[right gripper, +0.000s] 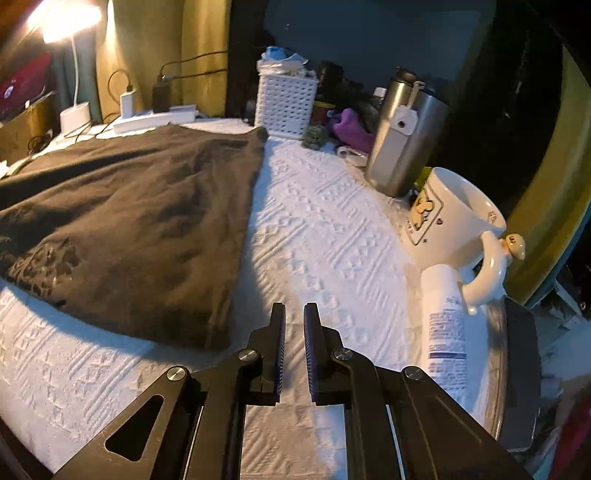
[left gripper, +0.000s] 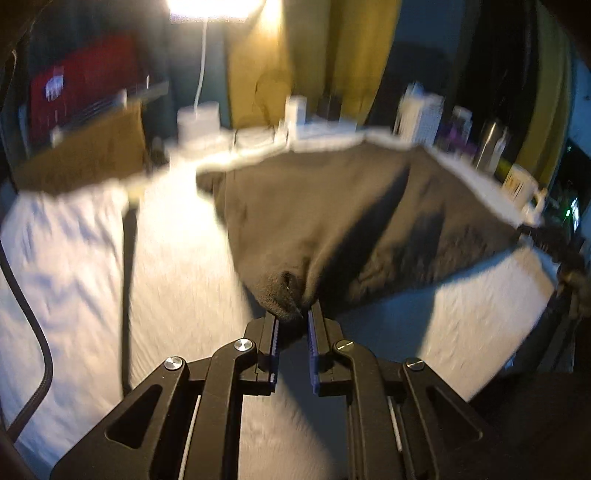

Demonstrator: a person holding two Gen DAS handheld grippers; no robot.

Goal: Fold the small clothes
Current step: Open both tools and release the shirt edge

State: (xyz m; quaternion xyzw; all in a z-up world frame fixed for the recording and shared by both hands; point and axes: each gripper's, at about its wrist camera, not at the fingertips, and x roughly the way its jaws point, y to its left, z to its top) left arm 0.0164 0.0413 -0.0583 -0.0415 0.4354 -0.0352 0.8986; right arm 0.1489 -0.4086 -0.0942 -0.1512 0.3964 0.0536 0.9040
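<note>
Left wrist view, blurred: the left gripper (left gripper: 291, 317) sits at lower centre, its fingers (left gripper: 271, 332) pinching a bunched corner of the dark garment (left gripper: 332, 206). From that pinch the cloth fans out toward the upper right of the frame, over a white textured cloth (left gripper: 177, 266) that covers the worktop. A lit lamp (left gripper: 210, 9) glares at the top, yellow curtains (left gripper: 306, 55) hang behind, and a black cable (left gripper: 33, 332) curves down the left edge.

Right wrist view, sharper: the right gripper (right gripper: 294, 314) is at lower centre, its fingers (right gripper: 277, 332) drawn nearly together with only a narrow gap and nothing between them, over bare white cloth. The garment fills the left half of the frame, its right edge running just left of these fingers; whether they touch it I cannot tell. At right stand a white mug (right gripper: 458, 225) and a steel tumbler (right gripper: 402, 140), with a white bottle (right gripper: 445, 325) lying beside the mug. A white perforated basket (right gripper: 286, 103) is at upper centre.
</note>
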